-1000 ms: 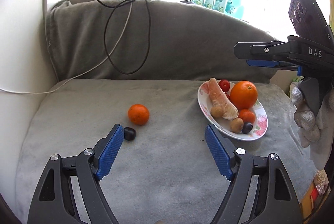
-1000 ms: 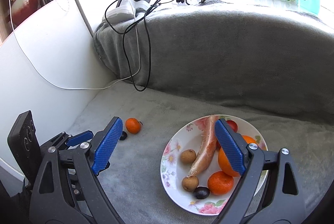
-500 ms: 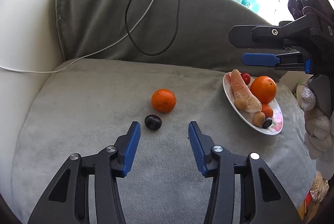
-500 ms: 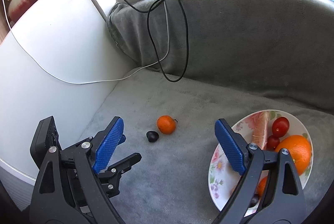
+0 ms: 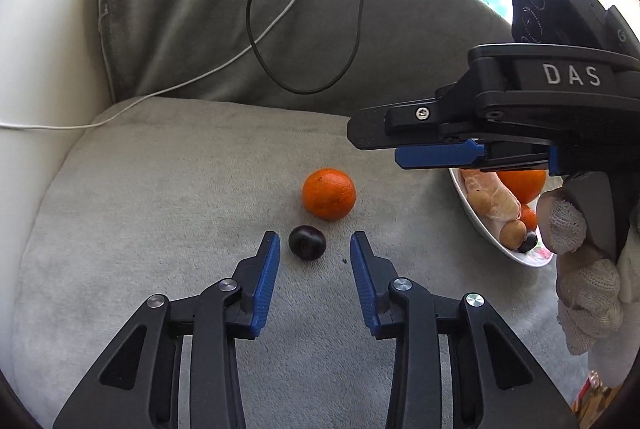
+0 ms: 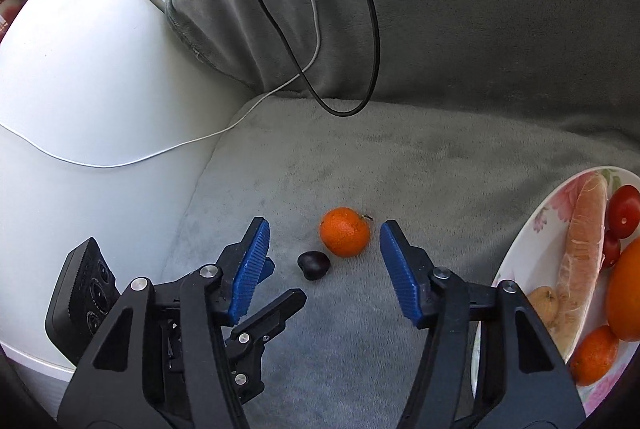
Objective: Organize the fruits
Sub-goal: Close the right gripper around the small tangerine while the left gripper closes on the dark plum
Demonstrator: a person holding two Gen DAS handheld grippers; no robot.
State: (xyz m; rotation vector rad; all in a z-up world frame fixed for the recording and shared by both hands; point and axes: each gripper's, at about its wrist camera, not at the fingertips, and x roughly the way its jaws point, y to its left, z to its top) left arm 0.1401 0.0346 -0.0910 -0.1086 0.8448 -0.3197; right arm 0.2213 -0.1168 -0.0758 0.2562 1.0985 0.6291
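Note:
A dark plum (image 5: 307, 248) and a small orange mandarin (image 5: 329, 193) lie loose on the grey sofa seat; both also show in the right wrist view, plum (image 6: 313, 265) and mandarin (image 6: 344, 231). My left gripper (image 5: 315, 243) is open, its fingertips either side of the plum, not touching it. My right gripper (image 6: 324, 231) is open and empty, above the mandarin. A floral plate (image 6: 516, 261) at the right holds a big orange (image 6: 624, 293), tomatoes, a peeled citrus segment and small fruits.
Black and white cables (image 5: 280, 29) hang over the sofa back. A white wall panel (image 6: 80, 89) bounds the seat on the left. The right gripper's body (image 5: 500, 117) hangs in the left wrist view, above the plate (image 5: 480, 225).
Both grippers moved left toward the loose fruits. My left gripper narrowed and now frames the plum. My right gripper left the plate and came over the mandarin.

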